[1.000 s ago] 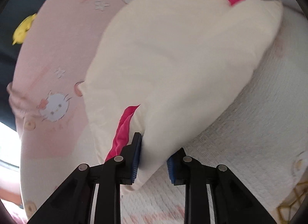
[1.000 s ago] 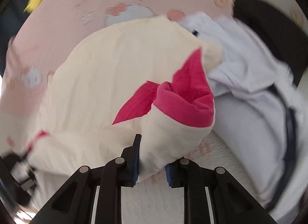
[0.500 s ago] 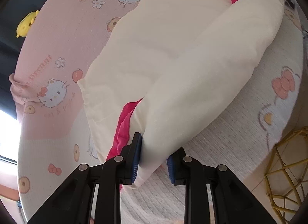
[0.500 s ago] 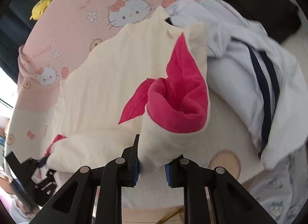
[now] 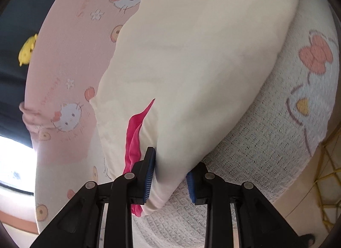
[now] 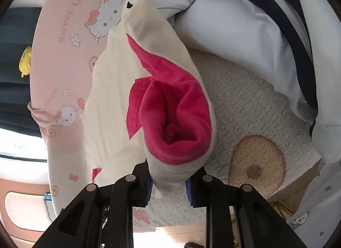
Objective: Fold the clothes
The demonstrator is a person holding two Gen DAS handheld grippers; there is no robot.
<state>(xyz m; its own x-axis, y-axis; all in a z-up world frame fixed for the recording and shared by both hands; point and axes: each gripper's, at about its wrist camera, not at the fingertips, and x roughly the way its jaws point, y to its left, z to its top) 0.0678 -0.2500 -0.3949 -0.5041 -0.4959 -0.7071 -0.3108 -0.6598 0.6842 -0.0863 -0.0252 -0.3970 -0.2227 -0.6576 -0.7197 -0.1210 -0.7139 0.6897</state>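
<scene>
Between the blue pads of the left claw (image 5: 170,178) sits a corner of the cream garment (image 5: 191,66), its pink lining (image 5: 134,141) peeking out at nine o'clock; the jaws, narrowly parted, have just been opening slightly, and the right pad looks barely clear of the cloth. The right claw (image 6: 169,186) pinches another bunched cream corner, its jaws also just opening. The garment stretches toward twelve o'clock over the cartoon-cat bedspread (image 5: 64,77), with a pale blue garment (image 6: 245,24) at one o'clock.
</scene>
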